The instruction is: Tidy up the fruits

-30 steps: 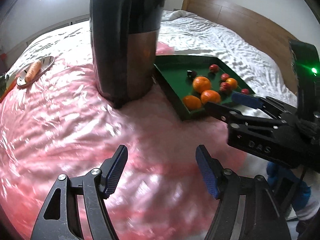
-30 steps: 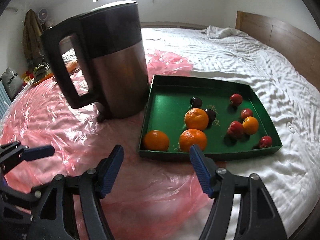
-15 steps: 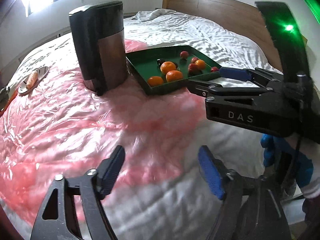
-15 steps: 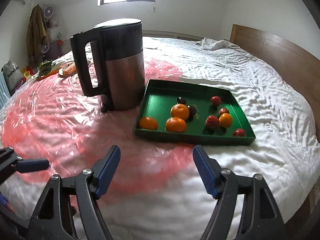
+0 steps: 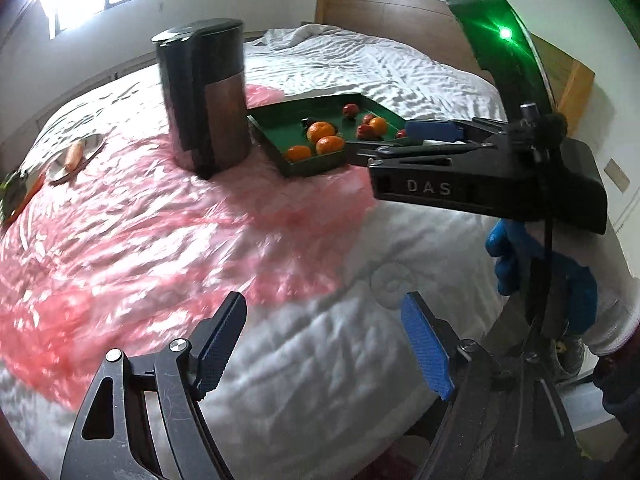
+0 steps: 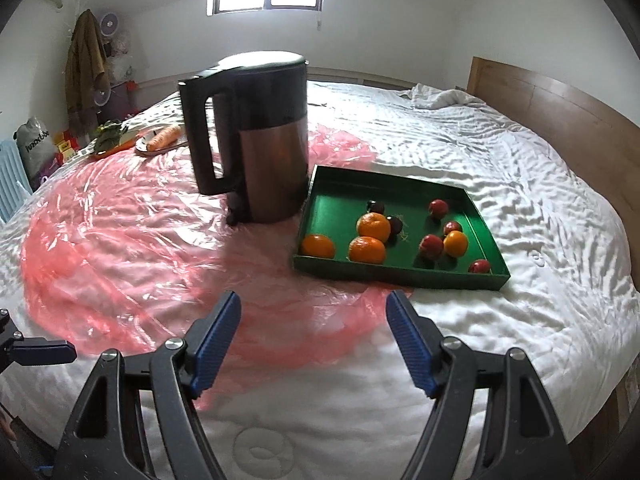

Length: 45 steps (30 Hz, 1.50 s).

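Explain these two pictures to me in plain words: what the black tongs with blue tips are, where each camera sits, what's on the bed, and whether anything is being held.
No robot here: a person holds a two-finger gripper in each hand, and a wide-angle camera on each looks forward along its fingers. One picture comes from the left gripper; the right gripper shows at its right edge, gripped by a blue-gloved hand. The other picture comes from the right gripper.

On the bed a pink plastic sheet lies under a dark electric kettle. Beside the kettle sits a green tray holding four oranges, small red fruits and two dark ones. Farther back, a carrot rests on a small plate.

Both grippers are open and empty. The left one's jaws have just been opening, with nothing between them.
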Motion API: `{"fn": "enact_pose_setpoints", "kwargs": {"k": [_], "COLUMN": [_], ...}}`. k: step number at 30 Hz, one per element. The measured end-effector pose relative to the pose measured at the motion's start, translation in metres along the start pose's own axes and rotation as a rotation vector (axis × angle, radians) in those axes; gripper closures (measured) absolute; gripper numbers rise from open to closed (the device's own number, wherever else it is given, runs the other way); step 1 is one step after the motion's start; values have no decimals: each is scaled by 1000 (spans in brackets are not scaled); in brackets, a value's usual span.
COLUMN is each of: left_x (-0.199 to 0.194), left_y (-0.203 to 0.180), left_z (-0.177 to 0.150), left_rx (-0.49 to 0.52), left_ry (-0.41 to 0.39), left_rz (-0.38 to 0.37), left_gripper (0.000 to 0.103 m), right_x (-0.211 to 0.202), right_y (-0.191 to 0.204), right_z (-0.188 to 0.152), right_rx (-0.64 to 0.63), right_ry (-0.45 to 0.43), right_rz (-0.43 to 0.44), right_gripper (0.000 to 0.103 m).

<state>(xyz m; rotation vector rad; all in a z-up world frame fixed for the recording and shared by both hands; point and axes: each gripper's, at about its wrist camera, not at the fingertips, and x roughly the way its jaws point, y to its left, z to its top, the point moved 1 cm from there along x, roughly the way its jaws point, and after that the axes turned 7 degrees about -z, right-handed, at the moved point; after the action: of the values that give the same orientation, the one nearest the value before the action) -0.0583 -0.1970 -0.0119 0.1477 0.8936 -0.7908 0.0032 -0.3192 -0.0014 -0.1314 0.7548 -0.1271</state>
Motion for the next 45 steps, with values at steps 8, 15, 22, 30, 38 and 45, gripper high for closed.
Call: {"fn": "enact_pose_setpoints", "kwargs": {"k": [8, 15, 22, 30, 38, 45], "left_x": [-25, -42, -41, -32, -22, -15], "left_y": [22, 30, 0, -46, -78, -108], "left_z": [-24, -38, -35, -28, -22, -25], "left_rx": [-76, -117, -57, 66, 135, 233], "left_ry": [-12, -12, -3, 23, 45, 87], "left_rz": [153, 151, 26, -49, -78, -114], "left_gripper": [28, 28, 27, 27, 27, 26], "right_x": [-13, -20, -29, -39, -51, -58], "right_y": [27, 44, 38, 8, -24, -48], "right_z": [-10, -15, -16, -25, -36, -52], "right_rx": [-43, -70, -61, -40, -6, 16], "right_ry": [3, 3, -4, -1, 0, 17], "right_rz": [41, 67, 50, -4, -45, -81], "right_gripper": [0, 0, 0, 0, 0, 0]}}
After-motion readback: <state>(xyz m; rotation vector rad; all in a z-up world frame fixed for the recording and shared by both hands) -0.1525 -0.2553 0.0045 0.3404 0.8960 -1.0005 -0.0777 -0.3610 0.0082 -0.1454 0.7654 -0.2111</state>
